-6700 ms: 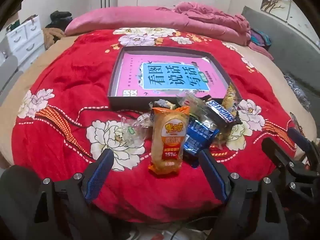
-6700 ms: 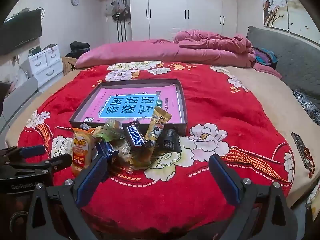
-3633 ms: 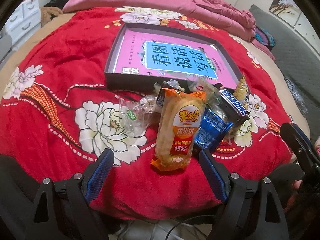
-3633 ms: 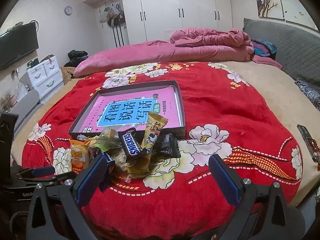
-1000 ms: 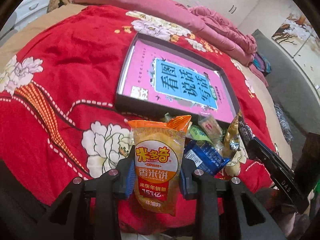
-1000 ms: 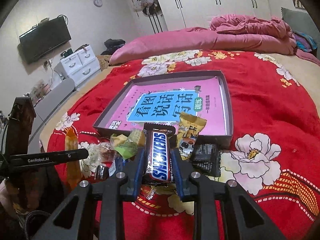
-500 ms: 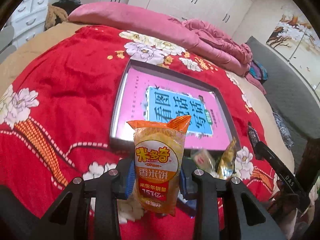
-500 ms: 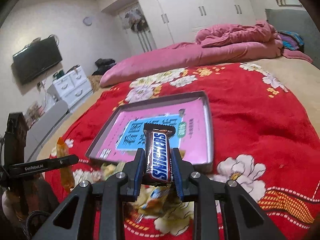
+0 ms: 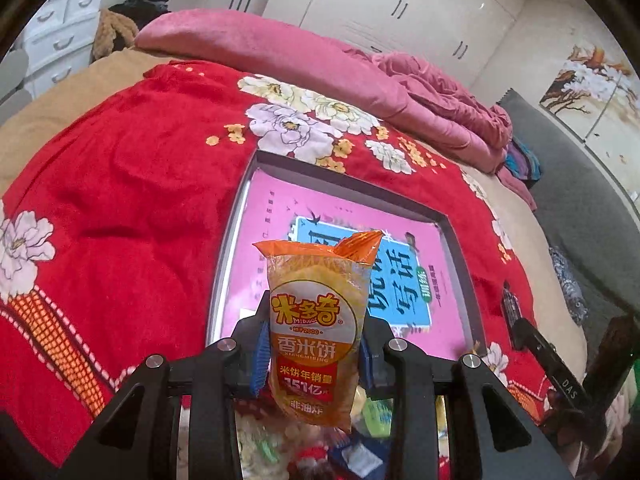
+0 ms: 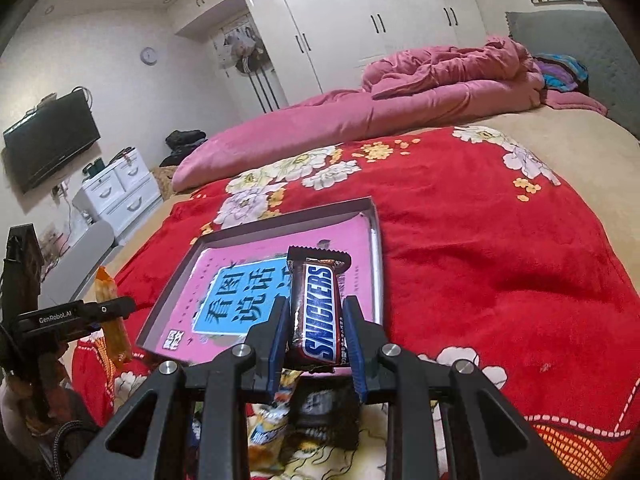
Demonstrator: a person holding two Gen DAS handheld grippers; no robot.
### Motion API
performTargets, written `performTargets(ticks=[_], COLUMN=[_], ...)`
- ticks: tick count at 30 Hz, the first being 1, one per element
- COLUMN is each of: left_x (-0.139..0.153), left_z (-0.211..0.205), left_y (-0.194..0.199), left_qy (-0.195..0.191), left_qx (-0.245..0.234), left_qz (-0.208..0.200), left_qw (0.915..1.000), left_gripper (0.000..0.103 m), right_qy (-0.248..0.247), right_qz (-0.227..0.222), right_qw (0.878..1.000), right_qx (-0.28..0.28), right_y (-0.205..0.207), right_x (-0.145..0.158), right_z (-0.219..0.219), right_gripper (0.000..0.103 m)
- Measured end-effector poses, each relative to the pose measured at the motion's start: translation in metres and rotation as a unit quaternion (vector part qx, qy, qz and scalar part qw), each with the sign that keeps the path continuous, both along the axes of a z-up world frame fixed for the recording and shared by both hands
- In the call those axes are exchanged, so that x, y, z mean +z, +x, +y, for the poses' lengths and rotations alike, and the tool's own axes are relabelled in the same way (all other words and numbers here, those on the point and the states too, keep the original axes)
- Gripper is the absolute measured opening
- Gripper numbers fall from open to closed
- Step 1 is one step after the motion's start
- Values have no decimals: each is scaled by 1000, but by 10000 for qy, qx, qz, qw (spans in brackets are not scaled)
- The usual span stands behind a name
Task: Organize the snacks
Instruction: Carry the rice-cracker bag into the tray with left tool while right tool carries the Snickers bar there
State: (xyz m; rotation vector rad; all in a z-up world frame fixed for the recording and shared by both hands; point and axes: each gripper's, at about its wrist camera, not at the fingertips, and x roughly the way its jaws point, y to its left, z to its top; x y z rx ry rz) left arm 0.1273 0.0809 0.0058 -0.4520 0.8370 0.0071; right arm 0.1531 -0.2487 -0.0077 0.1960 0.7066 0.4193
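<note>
- Left gripper point(image 9: 312, 354): jaws clenched on the orange rice-cracker bag point(image 9: 316, 332), pads pressing its lower half, long axis upright and in line with the fingers; bag raised clear of the red floral blanket point(image 9: 132, 184), hanging before the near edge of the shallow box point(image 9: 228, 248) lined with a pink book cover.
- Box ahead of and below both held snacks; open pink floor bare of snacks; left gripper nearer the box's near-left part, right gripper nearer its near-right part.
- Remaining snacks point(image 10: 272, 428) heaped on the blanket just short of the box's near wall, under both grippers.
- Right gripper point(image 10: 316, 340): jaws clenched on the Snickers bar point(image 10: 318, 312), gripped across its lower end, long axis upright, crimped end toward the box.
- Against the frames a few seconds back: jaws then spread wide and empty, bag and bar lying in the heap; now both lifted and carried closer to the box, likely for setting down inside.
</note>
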Motion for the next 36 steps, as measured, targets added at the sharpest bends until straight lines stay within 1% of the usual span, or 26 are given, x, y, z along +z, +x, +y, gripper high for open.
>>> performTargets(ticks=[9, 13, 23, 28, 36], left_x=[-11, -15, -30, -36, -38], left_z=[6, 4, 1, 2, 1], left_y=[23, 33, 42, 44, 44], left_qy=[4, 75, 254, 280, 338], left_qx=[124, 119, 79, 96, 94], left_qz=[91, 134, 313, 378, 407], left_qw=[9999, 9998, 9992, 9988, 9986], left_gripper=[36, 36, 36, 36, 36], right_qy=[-7, -46, -229, -376, -498], right_qz=[103, 134, 282, 349, 452], right_qw=[9999, 9999, 9993, 9987, 9977], right_qx=[-68, -21, -6, 14, 36], right_y=[21, 27, 38, 39, 39], right_x=[-8, -12, -24, -31, -38], right_z=[-1, 2, 12, 17, 20], right_gripper=[28, 28, 28, 28, 28])
